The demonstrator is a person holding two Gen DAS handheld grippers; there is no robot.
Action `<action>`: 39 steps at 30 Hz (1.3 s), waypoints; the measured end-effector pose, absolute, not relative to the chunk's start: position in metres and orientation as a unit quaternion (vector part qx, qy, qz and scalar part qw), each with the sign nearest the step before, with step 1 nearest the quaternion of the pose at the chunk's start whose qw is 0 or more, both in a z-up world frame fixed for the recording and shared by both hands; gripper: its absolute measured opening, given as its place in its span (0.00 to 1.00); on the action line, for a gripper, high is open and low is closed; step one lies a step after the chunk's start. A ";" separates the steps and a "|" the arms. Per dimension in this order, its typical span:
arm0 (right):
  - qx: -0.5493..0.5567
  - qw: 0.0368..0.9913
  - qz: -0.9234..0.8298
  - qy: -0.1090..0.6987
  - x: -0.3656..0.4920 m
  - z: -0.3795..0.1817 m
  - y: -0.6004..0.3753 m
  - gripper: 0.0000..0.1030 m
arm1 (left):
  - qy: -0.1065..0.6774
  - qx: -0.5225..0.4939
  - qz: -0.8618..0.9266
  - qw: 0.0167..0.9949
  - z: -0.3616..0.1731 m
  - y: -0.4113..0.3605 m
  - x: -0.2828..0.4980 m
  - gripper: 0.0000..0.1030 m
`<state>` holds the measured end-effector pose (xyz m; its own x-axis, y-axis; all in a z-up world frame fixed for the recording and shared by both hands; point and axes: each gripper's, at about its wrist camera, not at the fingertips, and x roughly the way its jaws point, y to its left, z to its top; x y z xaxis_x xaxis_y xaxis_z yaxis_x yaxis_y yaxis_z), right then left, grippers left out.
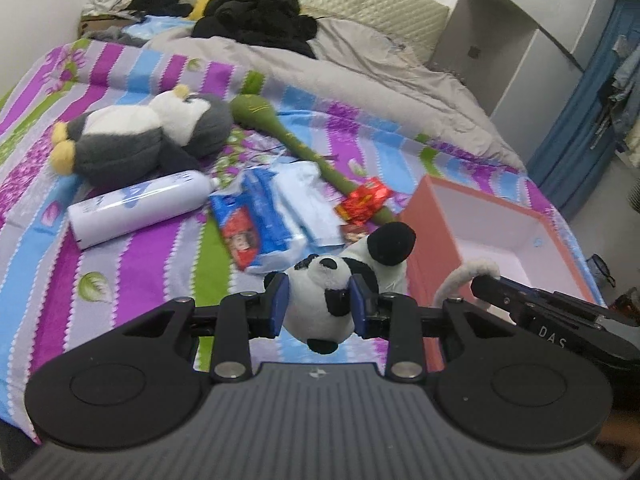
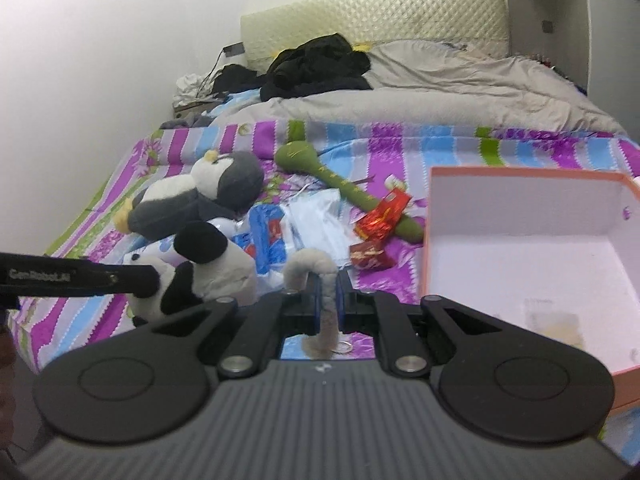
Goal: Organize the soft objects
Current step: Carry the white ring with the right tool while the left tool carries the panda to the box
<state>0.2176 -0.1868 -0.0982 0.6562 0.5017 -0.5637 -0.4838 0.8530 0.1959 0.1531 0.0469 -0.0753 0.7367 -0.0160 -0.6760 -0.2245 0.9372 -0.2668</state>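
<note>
Clamping its blue-padded jaws on the head of one small black-and-white panda plush toy (image 1: 320, 304), the left gripper (image 1: 318, 304) holds it at lower centre. The right gripper (image 2: 328, 300) has its jaws pressed together on the toy's thin grey tail (image 2: 326, 280). Right of them sits one open pink cardboard box (image 1: 424, 216). Further up the striped bed (image 1: 152, 248) lie one grey penguin plush (image 1: 140, 136), one green plush stick (image 1: 280, 128) and one white bottle (image 1: 140, 208).

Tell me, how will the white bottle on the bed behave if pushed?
The white bottle lies on its side and looks round, so it would probably roll. The striped bedsheet is soft and wrinkled, so it likely stops soon. It looks rigid, unlike the plush penguin.
</note>
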 end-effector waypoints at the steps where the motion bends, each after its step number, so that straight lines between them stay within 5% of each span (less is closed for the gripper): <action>1: 0.016 0.911 0.266 0.314 0.218 -0.094 -0.191 0.10 | 0.358 -0.167 0.050 0.917 -0.073 0.042 0.156 0.36; 15: 0.050 0.931 0.177 0.317 0.230 -0.065 -0.280 0.10 | 0.365 -0.133 -0.060 0.920 -0.054 -0.045 0.221 0.36; 39: 0.166 0.888 0.115 0.414 0.345 -0.172 -0.356 0.15 | 0.442 -0.080 -0.096 0.888 -0.108 -0.139 0.356 0.38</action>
